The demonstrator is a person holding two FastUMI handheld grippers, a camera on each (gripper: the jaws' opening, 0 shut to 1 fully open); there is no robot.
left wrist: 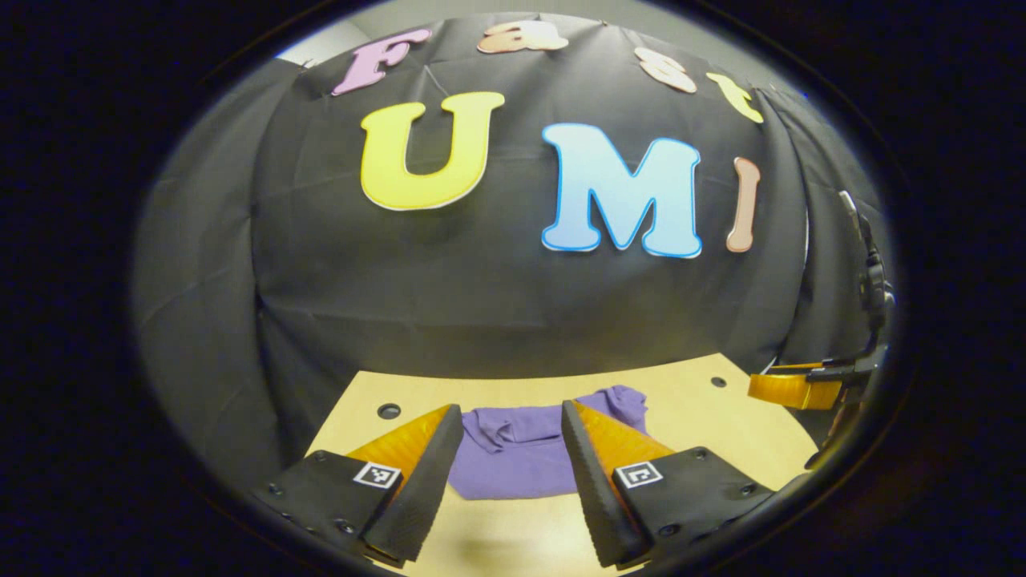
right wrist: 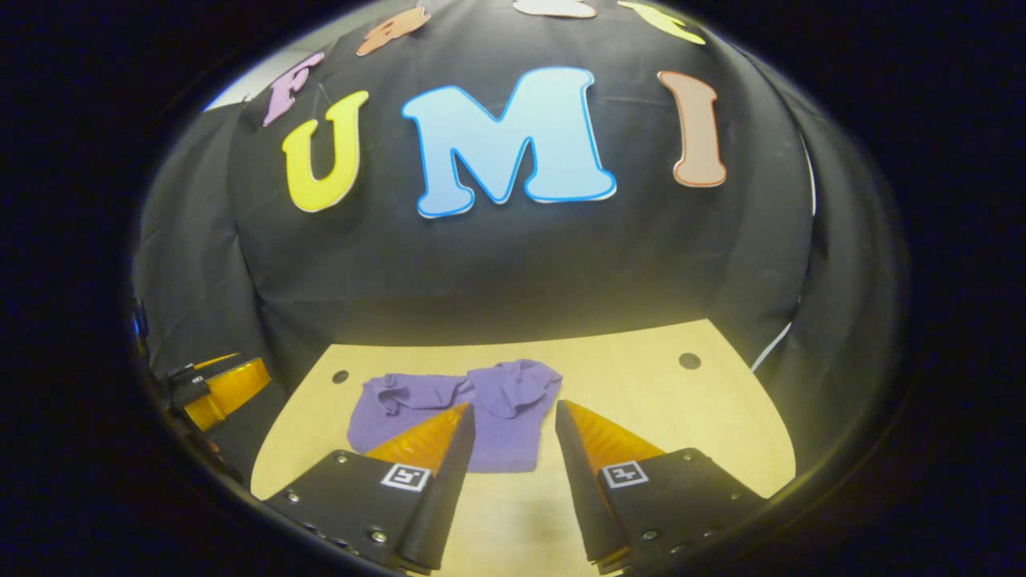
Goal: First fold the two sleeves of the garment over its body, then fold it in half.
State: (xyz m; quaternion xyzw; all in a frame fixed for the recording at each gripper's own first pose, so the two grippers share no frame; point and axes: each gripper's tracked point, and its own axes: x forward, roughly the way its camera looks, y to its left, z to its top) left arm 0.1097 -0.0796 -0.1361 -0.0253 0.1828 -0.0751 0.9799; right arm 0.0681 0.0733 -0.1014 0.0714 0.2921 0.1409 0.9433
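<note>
Already rumpled purple cloth garment (right wrist: 481, 417), squarish

Nothing readable here tbh, just little square coded markers on my left gripper (left wrist: 511, 417) and right gripper (right wrist: 513, 413).

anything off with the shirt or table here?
The purple garment lies on the table in a compact shape, but its far edge is bunched and wrinkled, not flat. Both the left gripper and right gripper are open and apart from it. Nothing spilled or damaged.
</note>
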